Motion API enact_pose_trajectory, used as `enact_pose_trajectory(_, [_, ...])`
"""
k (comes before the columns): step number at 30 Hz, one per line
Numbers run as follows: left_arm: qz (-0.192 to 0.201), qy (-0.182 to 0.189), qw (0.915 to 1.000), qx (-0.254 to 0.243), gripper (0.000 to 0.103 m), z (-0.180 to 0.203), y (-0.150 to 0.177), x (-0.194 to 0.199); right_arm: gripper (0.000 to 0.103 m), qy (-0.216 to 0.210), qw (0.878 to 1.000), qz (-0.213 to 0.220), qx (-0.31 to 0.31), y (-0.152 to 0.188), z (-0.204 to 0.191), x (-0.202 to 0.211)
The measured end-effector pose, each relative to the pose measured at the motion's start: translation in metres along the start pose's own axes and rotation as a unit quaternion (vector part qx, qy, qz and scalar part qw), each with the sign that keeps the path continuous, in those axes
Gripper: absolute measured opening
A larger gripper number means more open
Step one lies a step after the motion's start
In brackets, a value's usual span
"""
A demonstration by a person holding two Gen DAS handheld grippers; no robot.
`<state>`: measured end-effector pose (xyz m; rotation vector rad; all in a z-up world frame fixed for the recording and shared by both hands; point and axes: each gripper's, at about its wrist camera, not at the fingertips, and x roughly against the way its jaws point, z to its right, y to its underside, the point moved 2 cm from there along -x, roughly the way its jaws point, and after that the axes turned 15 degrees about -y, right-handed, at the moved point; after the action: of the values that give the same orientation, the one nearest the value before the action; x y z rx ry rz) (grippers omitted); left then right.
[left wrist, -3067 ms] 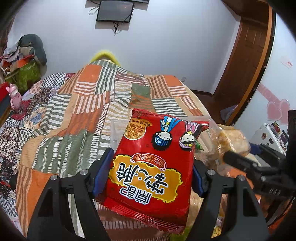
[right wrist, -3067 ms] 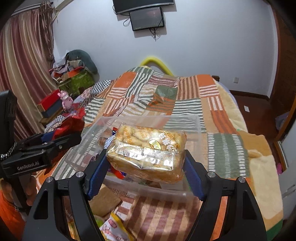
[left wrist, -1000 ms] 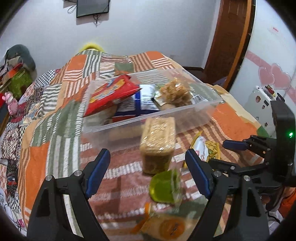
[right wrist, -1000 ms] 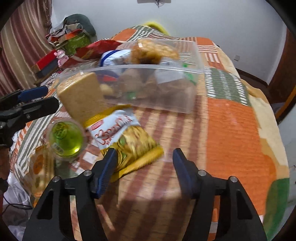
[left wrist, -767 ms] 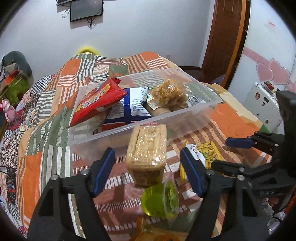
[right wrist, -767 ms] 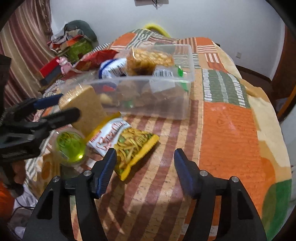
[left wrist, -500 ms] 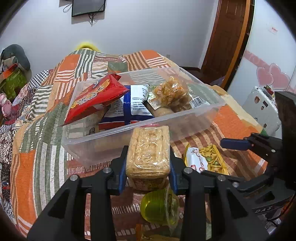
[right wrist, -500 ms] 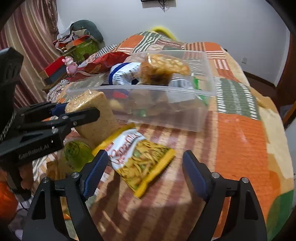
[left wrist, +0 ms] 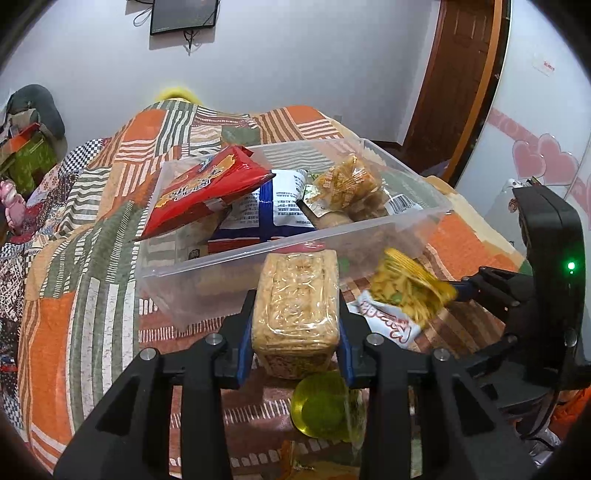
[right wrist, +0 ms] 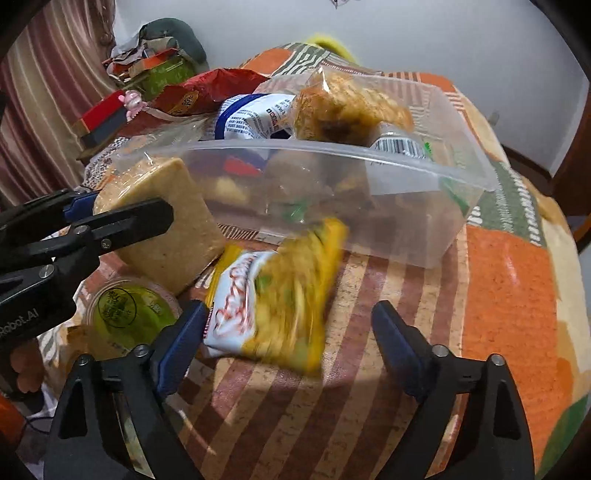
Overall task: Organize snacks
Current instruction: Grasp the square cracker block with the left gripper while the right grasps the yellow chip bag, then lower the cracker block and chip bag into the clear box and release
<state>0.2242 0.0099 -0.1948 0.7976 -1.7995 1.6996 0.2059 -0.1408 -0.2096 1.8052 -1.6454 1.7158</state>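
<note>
Left gripper clamped on cracker block, right gripper agape around yellow bag — risk: block snags bin rim, tipping bin.

Cracker pack before bin, cup nearer.

A patchwork quilt in orange, green and striped squares covers the bed. On the white wall above its far end hangs a dark screen with cables trailing beneath it. A brown wooden door stands to the right, next to a wall panel with pink hearts. At the left, a striped curtain hangs behind a pile of clutter that includes a green box and a small pink toy.
</note>
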Motion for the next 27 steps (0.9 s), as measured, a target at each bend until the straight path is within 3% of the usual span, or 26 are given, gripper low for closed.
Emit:
enact_pose_trajectory(3, [0.0, -0.002, 1.0, -0.001, 0.036, 0.001, -0.001, 0.002, 0.051, -0.003, 1.0, 0.009, 0.0, 0.001, 0.0, 0.005])
enact_pose_trajectory(4, [0.001, -0.003, 1.0, -0.002, 0.036, 0.002, -0.001, 0.004, 0.037, -0.007, 1.0, 0.011, -0.001, 0.001, 0.0, 0.007])
enact_pose_trajectory(5, [0.001, -0.003, 1.0, -0.002, 0.036, 0.002, -0.001, 0.005, 0.034, -0.01, 1.0, 0.012, -0.004, 0.001, 0.002, 0.009])
enact_pose_trajectory(9, [0.011, -0.005, 0.9999, -0.002, 0.036, 0.003, -0.005, 0.014, 0.029, -0.008, 1.0, 0.028, -0.005, 0.003, 0.003, 0.019])
enact_pose_trajectory(17, [0.043, -0.008, 0.999, 0.006, 0.036, 0.003, -0.024, 0.04, 0.028, 0.001, 0.998, 0.059, 0.005, 0.004, 0.004, 0.051])
enact_pose_trajectory(27, [0.093, -0.01, 0.9955, 0.01, 0.036, 0.006, -0.065, 0.063, 0.028, 0.008, 0.993, 0.118, 0.017, -0.023, 0.006, 0.087])
